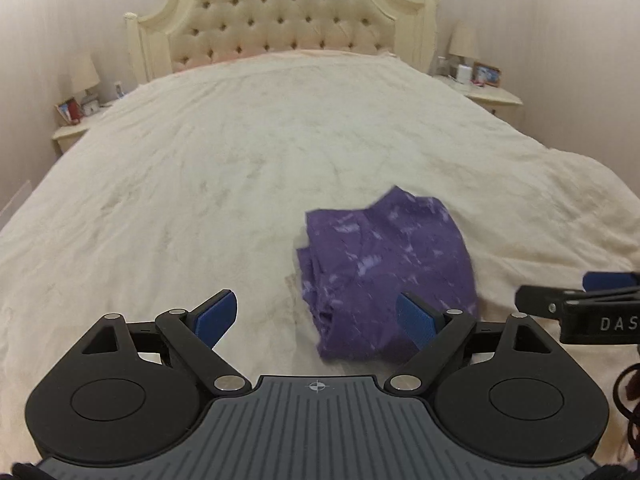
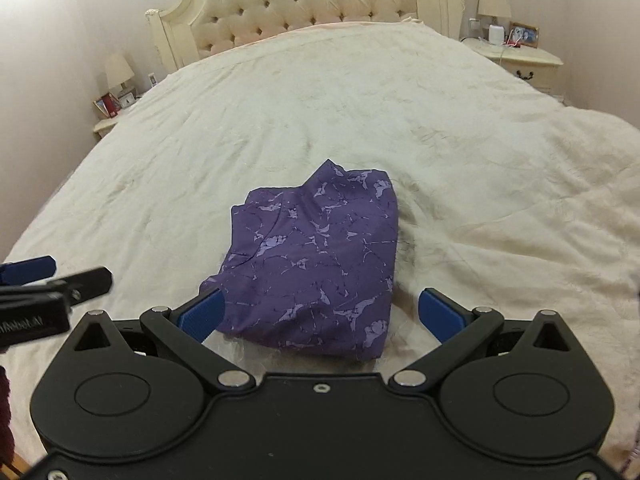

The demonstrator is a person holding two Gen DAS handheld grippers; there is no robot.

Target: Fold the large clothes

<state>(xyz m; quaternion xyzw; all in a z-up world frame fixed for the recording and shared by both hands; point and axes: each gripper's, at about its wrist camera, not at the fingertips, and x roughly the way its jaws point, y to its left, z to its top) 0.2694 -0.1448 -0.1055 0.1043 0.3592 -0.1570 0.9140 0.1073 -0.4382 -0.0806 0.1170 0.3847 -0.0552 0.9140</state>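
Note:
A purple garment with a pale marbled print (image 1: 384,264) lies folded into a compact bundle on the cream bedspread (image 1: 200,184). It also shows in the right wrist view (image 2: 320,264). My left gripper (image 1: 316,320) is open and empty, just in front of the bundle's near left edge; its right finger overlaps the cloth in view. My right gripper (image 2: 324,312) is open and empty, its fingers either side of the bundle's near edge, above the bedspread (image 2: 460,152). Each gripper shows at the other view's edge: the right one (image 1: 580,304), the left one (image 2: 48,280).
A tufted cream headboard (image 1: 288,12) stands at the far end of the bed. Nightstands with lamps and picture frames flank it, left (image 1: 76,120) and right (image 1: 488,92). The bedspread bunches up at the right edge (image 2: 580,208).

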